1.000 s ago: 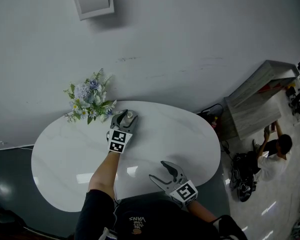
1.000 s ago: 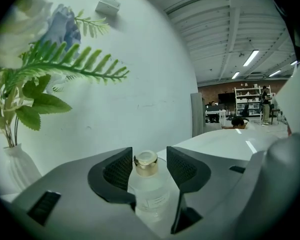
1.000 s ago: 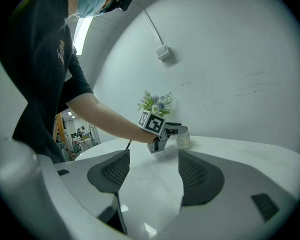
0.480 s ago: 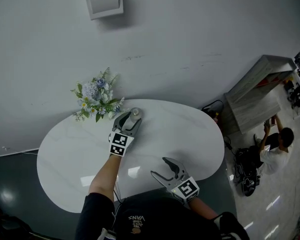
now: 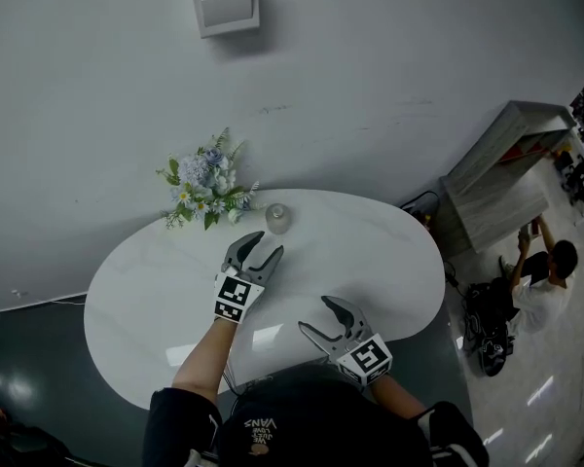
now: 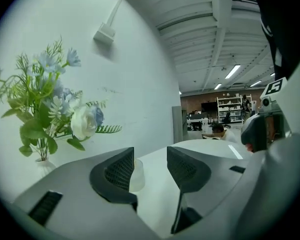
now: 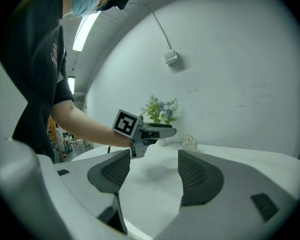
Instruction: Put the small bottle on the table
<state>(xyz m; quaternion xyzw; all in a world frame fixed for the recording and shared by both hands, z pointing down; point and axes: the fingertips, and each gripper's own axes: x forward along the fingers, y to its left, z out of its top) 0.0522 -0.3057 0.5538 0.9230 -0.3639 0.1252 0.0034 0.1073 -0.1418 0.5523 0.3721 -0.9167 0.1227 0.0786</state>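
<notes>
The small clear glass bottle (image 5: 276, 219) stands upright on the white oval table (image 5: 370, 251), close to the wall and beside the flowers. My left gripper (image 5: 264, 244) is open, a short way on the near side of the bottle, with nothing between its jaws. In the left gripper view the bottle (image 6: 137, 175) peeks out behind the left jaw. My right gripper (image 5: 318, 316) hangs open over the table's near edge, empty. From the right gripper view the bottle (image 7: 190, 143) stands at the far side, right of the left gripper (image 7: 162, 130).
A small vase of blue and white flowers (image 5: 207, 187) stands at the table's back edge against the wall. To the right, off the table, a grey cabinet (image 5: 496, 195) and a crouching person (image 5: 540, 290) with gear on the floor.
My left gripper opened and let go of the bottle, then drew back toward me. The bottle now stands alone on the table. The right gripper barely moved.
</notes>
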